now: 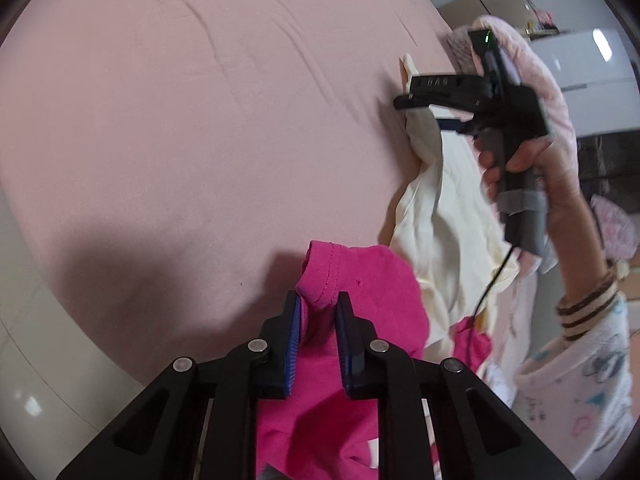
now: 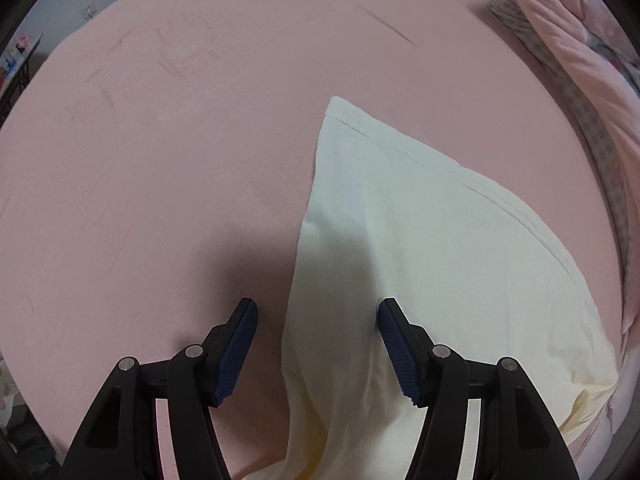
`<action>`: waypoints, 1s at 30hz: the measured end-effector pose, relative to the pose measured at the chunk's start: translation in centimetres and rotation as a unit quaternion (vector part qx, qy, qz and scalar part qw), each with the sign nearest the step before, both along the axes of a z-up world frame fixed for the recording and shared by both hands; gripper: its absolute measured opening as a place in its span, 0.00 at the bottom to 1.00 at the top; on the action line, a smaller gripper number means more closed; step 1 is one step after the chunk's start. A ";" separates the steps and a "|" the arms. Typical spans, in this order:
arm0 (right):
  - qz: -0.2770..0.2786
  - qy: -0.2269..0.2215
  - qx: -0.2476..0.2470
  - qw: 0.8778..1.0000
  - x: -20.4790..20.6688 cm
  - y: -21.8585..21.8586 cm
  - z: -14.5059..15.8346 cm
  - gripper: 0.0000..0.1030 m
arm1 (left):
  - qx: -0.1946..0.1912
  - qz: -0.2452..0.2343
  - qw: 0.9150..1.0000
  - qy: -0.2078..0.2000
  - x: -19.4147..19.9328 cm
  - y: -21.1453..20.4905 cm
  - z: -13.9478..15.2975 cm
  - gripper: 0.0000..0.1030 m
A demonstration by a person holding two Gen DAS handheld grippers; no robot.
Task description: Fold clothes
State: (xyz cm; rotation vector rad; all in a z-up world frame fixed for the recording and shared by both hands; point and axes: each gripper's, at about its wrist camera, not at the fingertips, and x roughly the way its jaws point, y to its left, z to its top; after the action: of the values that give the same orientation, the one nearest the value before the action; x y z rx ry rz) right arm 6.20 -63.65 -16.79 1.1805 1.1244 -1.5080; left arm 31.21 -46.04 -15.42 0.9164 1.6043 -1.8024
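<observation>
Two garments are in play over the pink bedsheet (image 1: 180,120), and neither is folded flat as they lie now. Starting on the left side, the left gripper (image 1: 318,320) has its blue pads pressed together on the hemmed edge of the magenta garment (image 1: 360,280); the stitched hem pokes up just ahead of the fingertips, and the rest of the cloth hangs bunched below and behind the jaws. It looks like thin knit: light, limp, sure to sag wherever it is not held, so the doubled hem is the sound place to pinch.

Moving right, the cream garment (image 2: 420,240) drapes in a loose heap, one stitched corner lying on the sheet well ahead of the right gripper (image 2: 318,320). That gripper's jaws stand spread, one finger on each side of a ridge of the cream cloth, which rises between them without being clamped. In the left wrist view the same gripper (image 1: 412,98) sits above the garment's upper edge, held by the person's hand (image 1: 532,168). This fabric also seems soft and light; a seamed edge or corner would grip better than the smooth middle.

Farthest right, a rumpled pink blanket (image 2: 560,40) lies at the bed's edge.
</observation>
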 end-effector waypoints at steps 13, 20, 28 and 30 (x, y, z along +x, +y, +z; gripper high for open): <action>-0.030 -0.040 -0.015 0.999 -1.6 0.4 -0.4 0.20 | -0.005 -0.001 1.000 -0.020 -0.5 0.2 0.0 0.14; -0.065 -0.076 -0.043 0.994 -4.0 1.3 0.7 0.04 | 0.044 0.034 0.998 0.039 1.4 -0.3 0.2 0.13; -0.169 -0.100 -0.119 0.973 -9.3 2.2 3.4 0.04 | 0.052 0.072 0.993 0.080 4.2 -1.3 1.3 0.12; -0.184 -0.099 -0.131 0.969 -10.2 2.4 4.2 0.04 | 0.048 0.080 0.992 0.087 4.8 -1.5 1.6 0.12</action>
State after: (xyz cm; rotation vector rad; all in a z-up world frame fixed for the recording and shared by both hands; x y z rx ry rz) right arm -3.99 -61.22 -12.62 1.3667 0.5706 -1.7085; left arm 35.99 -47.54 -13.77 0.6656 1.8301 -1.7466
